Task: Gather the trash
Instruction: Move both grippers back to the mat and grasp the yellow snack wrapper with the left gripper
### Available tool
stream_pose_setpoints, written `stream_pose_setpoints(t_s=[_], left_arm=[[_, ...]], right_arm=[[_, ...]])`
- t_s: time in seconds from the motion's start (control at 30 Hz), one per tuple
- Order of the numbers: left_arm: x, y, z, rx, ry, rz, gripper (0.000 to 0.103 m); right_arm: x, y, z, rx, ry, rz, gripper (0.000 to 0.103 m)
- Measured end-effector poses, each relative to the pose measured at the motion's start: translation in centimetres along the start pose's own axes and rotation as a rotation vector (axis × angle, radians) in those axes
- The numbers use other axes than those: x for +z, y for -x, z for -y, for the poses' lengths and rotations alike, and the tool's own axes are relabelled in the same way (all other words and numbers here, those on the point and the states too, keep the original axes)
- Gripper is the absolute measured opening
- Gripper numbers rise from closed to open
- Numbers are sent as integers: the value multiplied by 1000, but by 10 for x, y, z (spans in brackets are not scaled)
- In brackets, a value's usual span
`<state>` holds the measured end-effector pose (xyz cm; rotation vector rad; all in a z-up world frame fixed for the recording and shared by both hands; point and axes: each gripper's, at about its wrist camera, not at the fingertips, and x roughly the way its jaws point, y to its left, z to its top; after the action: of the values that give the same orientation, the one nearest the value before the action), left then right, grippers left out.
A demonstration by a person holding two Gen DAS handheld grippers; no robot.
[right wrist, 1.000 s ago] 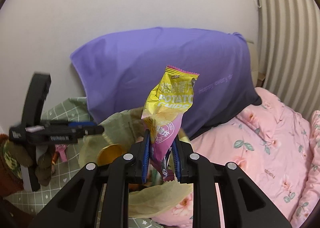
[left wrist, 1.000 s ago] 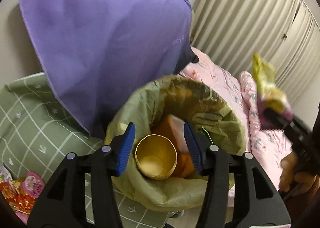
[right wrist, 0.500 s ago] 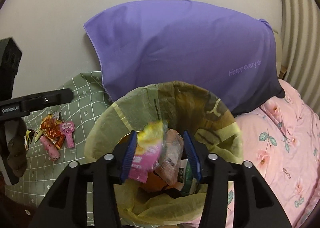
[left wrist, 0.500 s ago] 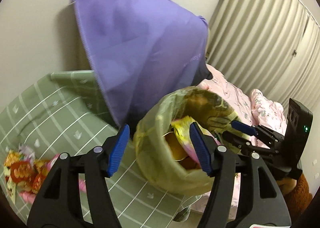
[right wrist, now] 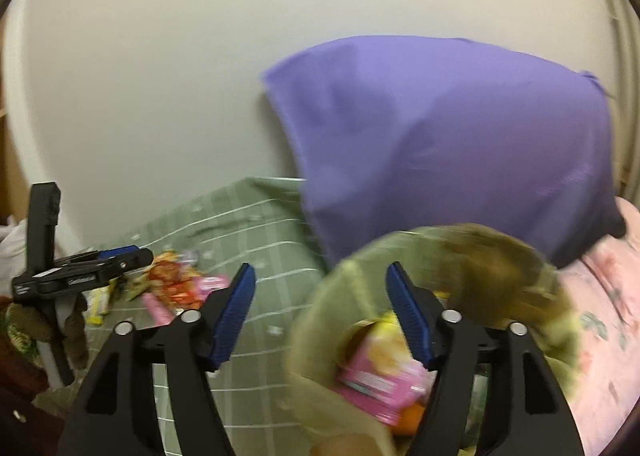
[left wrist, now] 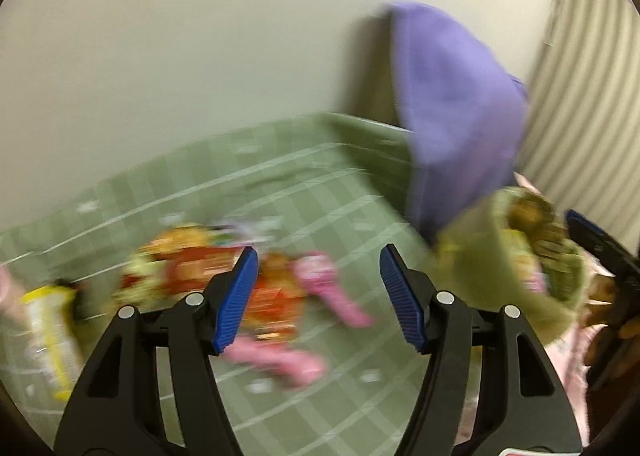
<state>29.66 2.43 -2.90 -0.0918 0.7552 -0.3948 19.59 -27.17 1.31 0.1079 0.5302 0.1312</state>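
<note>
Several wrappers [left wrist: 224, 280] lie heaped on the green checked sheet [left wrist: 328, 200] of the bed, just ahead of our left hand-held gripper [left wrist: 316, 296], whose jaws stand apart with nothing between them. Our right hand-held gripper [right wrist: 320, 316] has just been opening; nothing is between its pads now, and the yellow-and-pink chip packet [right wrist: 380, 368] lies below it inside the lined bin [right wrist: 320, 336], which stands by the purple pillow [right wrist: 460, 144].

We judge the remaining trash as light, thin and crinkly: foil and plastic that will crumple under the pads and may slide if pinched on a flat glossy face. The pink pieces [left wrist: 280, 360] nearest us are too blurred to say what they are. We would take a wrapper by a raised edge or a crumpled fold rather than press down on it, since the sheet beneath is soft and could get caught in the jaws. A yellow packet [left wrist: 48, 336] lies apart at the left edge.
</note>
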Motion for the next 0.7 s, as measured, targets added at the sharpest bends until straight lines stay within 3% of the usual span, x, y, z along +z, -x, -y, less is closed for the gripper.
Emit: stream_pose_setpoints(t_s=[0.3,0.43,0.63,0.7], left_arm=[[-44,42,-155,381,275,32,60],[-60,42,-191,392,327,-9,60],[-68,21,-207,457,270,-103,60],[-68,12,-208,446,275,-127,60]], right_arm=[[2,-44,-67,139,178,-87,65],[-2,-61,-92,182,238,-130,65],[-12,-79,-119,226,293,-187,65],[-16,-84,-124,228,302,-209,65]])
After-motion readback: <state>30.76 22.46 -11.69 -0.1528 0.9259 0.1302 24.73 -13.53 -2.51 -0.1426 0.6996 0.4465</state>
